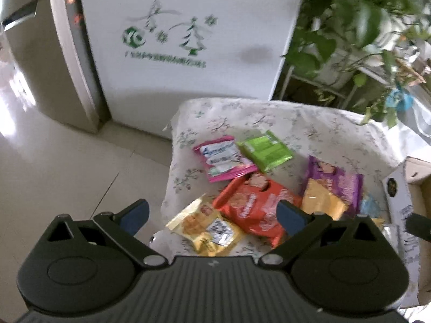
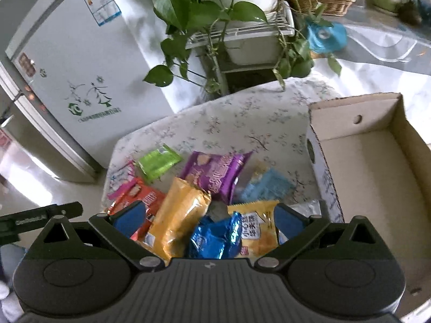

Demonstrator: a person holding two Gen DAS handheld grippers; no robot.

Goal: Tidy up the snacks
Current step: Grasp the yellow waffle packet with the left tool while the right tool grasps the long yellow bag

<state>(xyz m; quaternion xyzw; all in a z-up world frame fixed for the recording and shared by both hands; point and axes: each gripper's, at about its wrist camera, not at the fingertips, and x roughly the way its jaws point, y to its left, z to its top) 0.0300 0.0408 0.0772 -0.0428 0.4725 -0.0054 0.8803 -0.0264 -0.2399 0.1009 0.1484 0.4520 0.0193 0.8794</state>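
The left gripper (image 1: 212, 215) hung with its jaws spread wide and nothing between them, above the near edge of the floral cloth (image 1: 282, 118). Its view showed a pink packet (image 1: 223, 158) at about 12 o'clock from the jaws, a green packet (image 1: 265, 150) touching it at 1 o'clock, a red packet (image 1: 256, 207) just ahead, and a pale yellow packet (image 1: 204, 226) closest in. A purple packet (image 1: 334, 183) lay at 2 o'clock with an orange packet (image 1: 322, 202) overlapping it. Only a white outer wall of the cardboard box (image 1: 398, 196) appeared at 3 o'clock.

The right gripper (image 2: 208, 220) was likewise wide open and empty, hovering over the heap. Its view alone showed the box (image 2: 377, 167) interior, bare cardboard, at 2 o'clock. It also revealed a shiny blue packet (image 2: 215, 237) and a yellow cracker packet (image 2: 258, 228) between the jaws, and a light blue packet (image 2: 266, 185) at 1 o'clock beside the purple packet (image 2: 215, 172). The orange packet (image 2: 180, 212) lay at 11 o'clock.

The white fridge (image 1: 188, 40) stood behind in both views, potted plants (image 2: 204, 8) beside it.
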